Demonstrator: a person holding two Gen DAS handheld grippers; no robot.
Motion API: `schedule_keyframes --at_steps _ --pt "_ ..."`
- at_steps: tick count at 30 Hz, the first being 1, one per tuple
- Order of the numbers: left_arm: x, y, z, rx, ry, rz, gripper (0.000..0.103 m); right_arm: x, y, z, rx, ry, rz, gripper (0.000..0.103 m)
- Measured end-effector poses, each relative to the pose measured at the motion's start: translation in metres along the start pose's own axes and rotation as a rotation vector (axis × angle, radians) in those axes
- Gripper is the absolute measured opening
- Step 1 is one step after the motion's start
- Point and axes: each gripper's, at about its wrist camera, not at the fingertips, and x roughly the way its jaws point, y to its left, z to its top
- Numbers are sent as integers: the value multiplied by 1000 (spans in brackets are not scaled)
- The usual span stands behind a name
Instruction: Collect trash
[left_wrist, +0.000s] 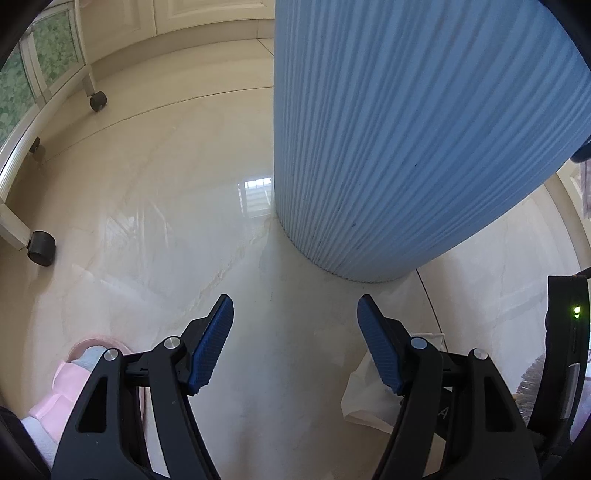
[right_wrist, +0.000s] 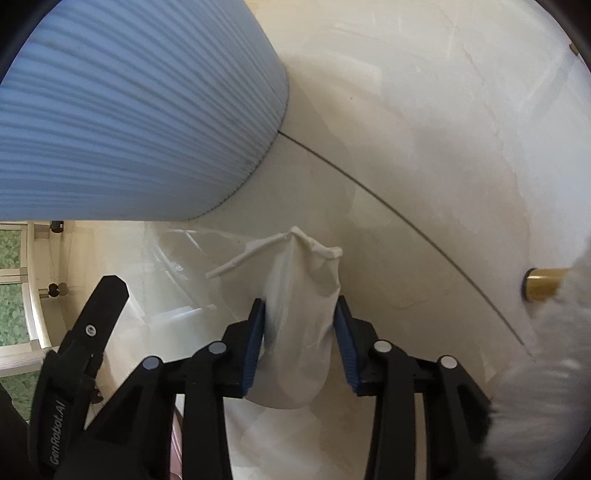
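A crumpled white plastic bag (right_wrist: 299, 266) lies on the pale tiled floor beside a tall blue ribbed bin (right_wrist: 129, 110). My right gripper (right_wrist: 300, 306) points down at the bag, and both blue pads press on its sides, so it is shut on the bag. The bag's twisted top sticks out beyond the fingertips. In the left wrist view my left gripper (left_wrist: 294, 306) stands open over bare floor, with nothing between its fingers. The blue bin (left_wrist: 424, 140) rises just beyond it, and a corner of the white bag (left_wrist: 364, 398) shows behind its right finger.
A pale cart on black casters (left_wrist: 40, 247) stands at the left. A person's foot in a pink slipper (left_wrist: 74, 373) is at lower left. A brass doorstop (right_wrist: 543, 286) and a white fluffy thing (right_wrist: 554, 369) lie at the right.
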Motion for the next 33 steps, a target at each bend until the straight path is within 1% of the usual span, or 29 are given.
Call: schedule_keyframes --at_steps 4,9,13,15,17,19,23,27,30,33 --pt "-7 -7 -1 2 4 -19 66 -25 0 2 -21 -25 -58 36" --pt "-26 -25 3 9 -9 -67 66 -73 -3 7 -66 -82 -139 36" --pt "-47 -41 12 26 -35 -105 66 -113 -1 13 -90 -142 -168 36" --pt "-60 -44 16 18 -48 -112 66 -137 5 17 -109 -177 -186 36" --pt "-75 -48 22 6 -59 -124 66 -157 7 20 -114 -203 -191 36" --pt "-90 -51 27 15 -73 -134 66 -177 11 22 -119 -228 -194 36" --pt "-123 -56 41 5 -105 -165 66 -225 20 25 -135 -292 -184 36" --pt "-155 -63 63 12 -163 -188 65 -278 33 23 -152 -370 -164 36" --pt "-182 -63 81 30 -225 -204 65 -312 43 22 -166 -426 -143 36" --pt "-204 -60 98 22 -286 -219 65 -334 58 18 -195 -471 -128 36"
